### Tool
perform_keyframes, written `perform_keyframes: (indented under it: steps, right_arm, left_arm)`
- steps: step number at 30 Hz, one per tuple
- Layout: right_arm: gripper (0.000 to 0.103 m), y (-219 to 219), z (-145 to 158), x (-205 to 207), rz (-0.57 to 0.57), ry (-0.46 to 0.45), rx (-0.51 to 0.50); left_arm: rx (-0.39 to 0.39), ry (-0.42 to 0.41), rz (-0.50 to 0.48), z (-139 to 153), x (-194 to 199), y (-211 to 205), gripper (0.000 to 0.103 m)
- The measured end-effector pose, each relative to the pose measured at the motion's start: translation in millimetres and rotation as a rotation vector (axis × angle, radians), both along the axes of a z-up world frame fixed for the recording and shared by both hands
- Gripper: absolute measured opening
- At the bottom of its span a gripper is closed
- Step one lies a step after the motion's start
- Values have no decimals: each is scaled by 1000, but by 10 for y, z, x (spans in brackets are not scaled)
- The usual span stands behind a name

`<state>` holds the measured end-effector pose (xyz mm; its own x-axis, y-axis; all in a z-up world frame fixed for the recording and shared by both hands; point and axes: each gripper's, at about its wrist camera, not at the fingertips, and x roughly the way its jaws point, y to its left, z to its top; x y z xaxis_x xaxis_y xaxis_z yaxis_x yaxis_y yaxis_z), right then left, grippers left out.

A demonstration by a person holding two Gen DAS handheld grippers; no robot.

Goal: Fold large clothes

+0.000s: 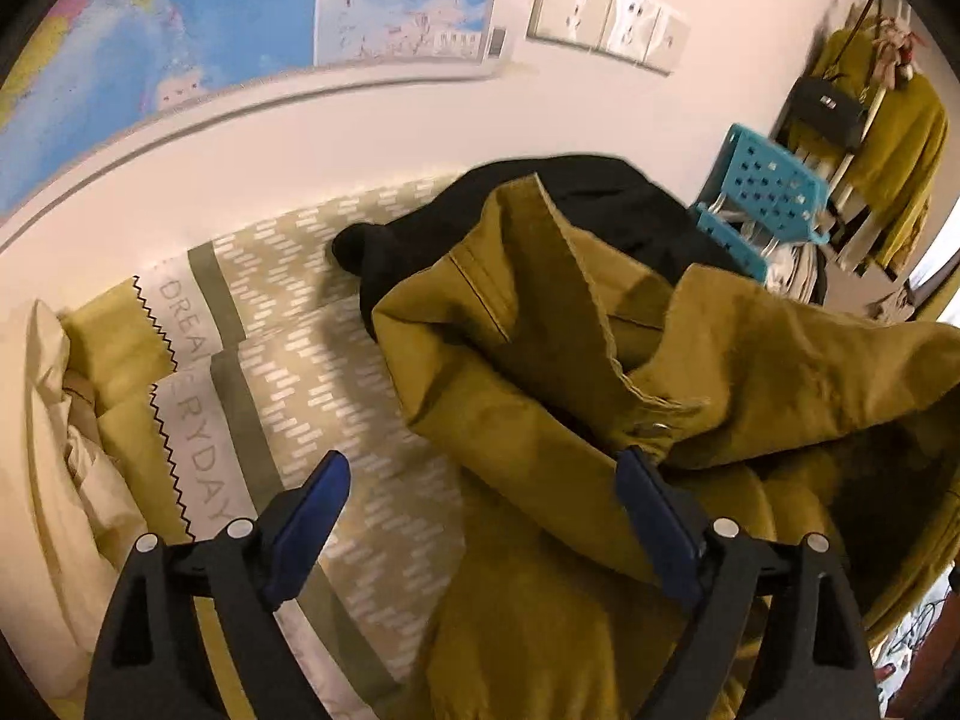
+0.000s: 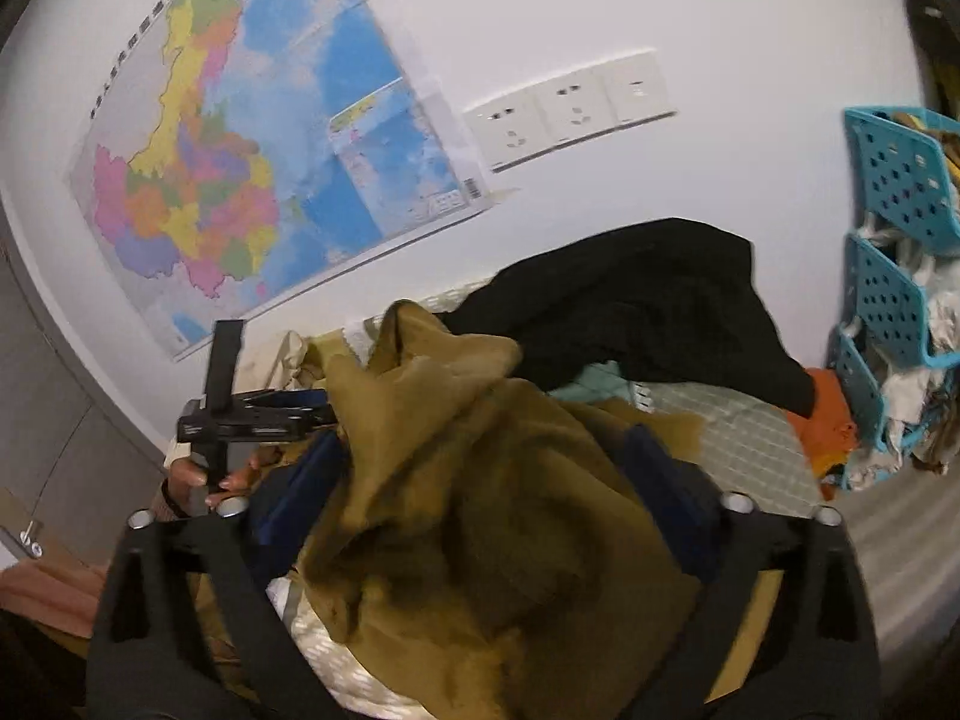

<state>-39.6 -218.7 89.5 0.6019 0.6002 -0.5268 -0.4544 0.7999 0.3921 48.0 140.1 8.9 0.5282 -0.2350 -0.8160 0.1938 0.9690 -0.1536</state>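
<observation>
A large mustard-yellow garment (image 1: 600, 360) lies crumpled on the patterned bed cover (image 1: 336, 360). My left gripper (image 1: 480, 510) stands open just above it. Its left finger hangs over bare cover, and its right finger sits at the garment's edge near a snap button. In the right wrist view the same garment (image 2: 480, 510) is heaped between the wide-apart fingers of my right gripper (image 2: 480, 486), which is open, and the cloth sits loose there. A black garment (image 2: 648, 312) lies behind the yellow one. A hand (image 2: 198, 480) holds the left gripper's handle at the left.
Blue perforated baskets (image 2: 900, 192) stuffed with cloth stand at the right, with an orange cloth (image 2: 828, 414) beside them. Cream bedding (image 1: 48, 420) lies at the left. A wall map (image 2: 240, 150) and sockets (image 2: 570, 108) are behind. A yellow coat and a black bag (image 1: 828, 108) hang at the far right.
</observation>
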Motion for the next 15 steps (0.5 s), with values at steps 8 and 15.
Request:
perform_keyframes:
  steps: [8, 15]
  right_arm:
    - [31, 567, -116, 338, 115, 28, -153]
    - [8, 503, 450, -100, 119, -201, -153]
  left_arm:
    - [63, 137, -69, -370, 356, -152, 66]
    - [-72, 37, -30, -111, 188, 102, 4]
